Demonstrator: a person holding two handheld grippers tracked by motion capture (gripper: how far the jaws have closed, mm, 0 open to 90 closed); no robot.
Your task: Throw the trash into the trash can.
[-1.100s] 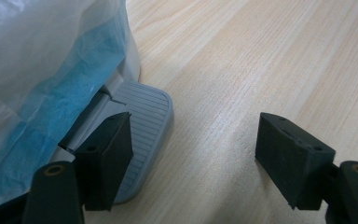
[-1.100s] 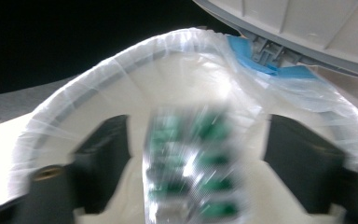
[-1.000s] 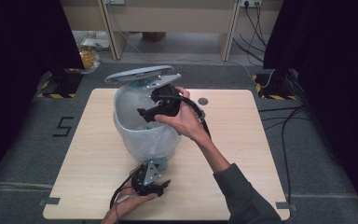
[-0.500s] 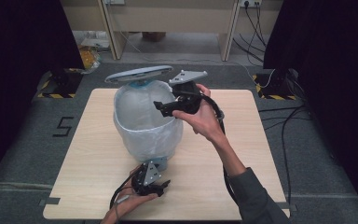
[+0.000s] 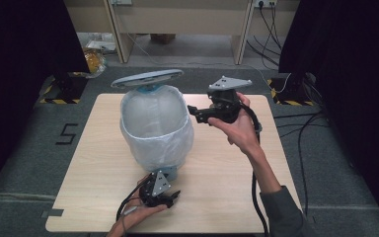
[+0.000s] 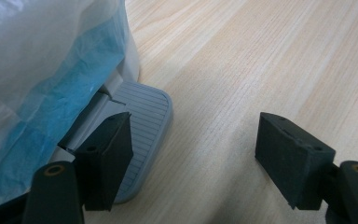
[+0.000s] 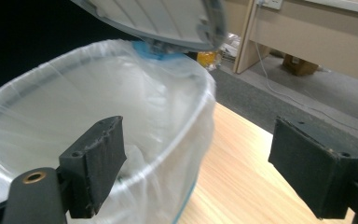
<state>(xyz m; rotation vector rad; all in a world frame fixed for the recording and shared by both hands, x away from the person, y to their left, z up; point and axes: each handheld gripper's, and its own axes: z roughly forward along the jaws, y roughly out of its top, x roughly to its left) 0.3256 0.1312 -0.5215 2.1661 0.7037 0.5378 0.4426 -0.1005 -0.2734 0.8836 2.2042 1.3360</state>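
Note:
A pedal bin (image 5: pixel 155 128) lined with a white plastic bag stands mid-table, its grey lid (image 5: pixel 147 78) raised at the back. At the bin's near foot is my left gripper (image 5: pixel 171 196), open. In the left gripper view one jaw of the left gripper (image 6: pixel 196 154) lies over the grey ribbed pedal (image 6: pixel 144 116) and the other hangs over bare wood. My right gripper (image 5: pixel 197 114) is held in the air just right of the bin's rim, pointing at it. It is open with nothing between its fingers. The right gripper view has the bag-covered rim (image 7: pixel 121 93) and the lid (image 7: pixel 168 18) ahead of my right gripper (image 7: pixel 205 163).
The wooden table (image 5: pixel 227 168) has bare room right of the bin and along the front. Cables trail from both grippers. Desk legs, a yellow bag (image 5: pixel 93 59) and floor cables lie beyond the far edge.
My right gripper has moved right, from over the bin's opening to beside its rim. The left gripper has stayed at the pedal and the lid has stayed up.

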